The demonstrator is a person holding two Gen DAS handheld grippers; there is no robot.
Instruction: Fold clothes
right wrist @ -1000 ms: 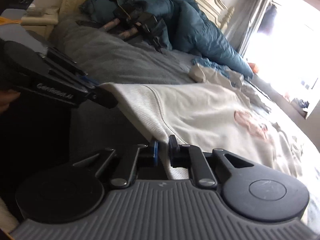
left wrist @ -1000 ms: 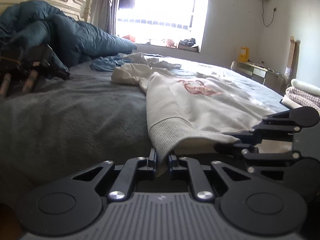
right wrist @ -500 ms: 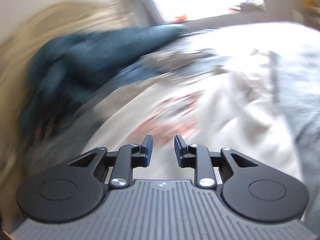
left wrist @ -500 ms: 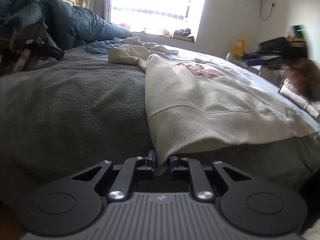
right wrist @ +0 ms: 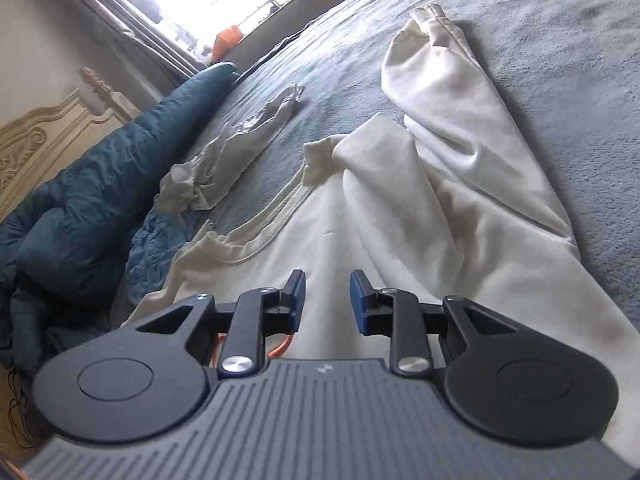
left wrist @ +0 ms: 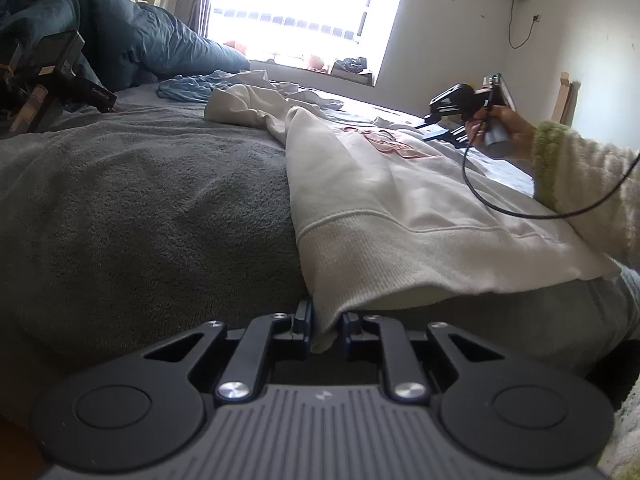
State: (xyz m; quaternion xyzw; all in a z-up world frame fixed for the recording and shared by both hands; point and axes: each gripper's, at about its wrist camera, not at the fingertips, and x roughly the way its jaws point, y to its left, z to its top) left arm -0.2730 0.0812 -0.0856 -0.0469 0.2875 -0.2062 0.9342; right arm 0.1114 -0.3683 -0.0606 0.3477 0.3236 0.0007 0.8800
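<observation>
left gripper (left wrist: pixel 325 326) clamped on the ribbed hem corner of the sweatshirt (left wrist: pixel 384 200), at the near edge of the bed (left wrist: pixel 132 208). hem hangs slightly over that edge, cloth pinched between both fingers.

right gripper (right wrist: pixel 326 300) fingers apart, nothing between them, hovering over the sweatshirt (right wrist: pixel 360 220) chest area, pointing toward the collar. in the left wrist view the right gripper (left wrist: pixel 440 130) is up above the print, held by a hand (left wrist: pixel 508 128) in a cream sleeve with green cuff; black cable (left wrist: pixel 520 208) loops down from it.

sweatshirt lies flat, front up, pink/red print visible, body running from the near edge toward the middle of the bed. one sleeve (right wrist: pixel 460 120) stretched out toward the far side, cuff at its end. other sleeve bunched up near the bed's head end, in the left wrist view.

rest: grey blanket covers the bed. teal duvet (right wrist: pixel 80 208) piled at the head end by the carved headboard (right wrist: pixel 48 136). crumpled white garment (right wrist: pixel 228 160) beyond the collar, blue cloth (right wrist: pixel 160 248) beside it, touching the duvet. black device (left wrist: pixel 52 76) on the blanket at the left side. bright window (left wrist: pixel 304 4) behind the bed.
</observation>
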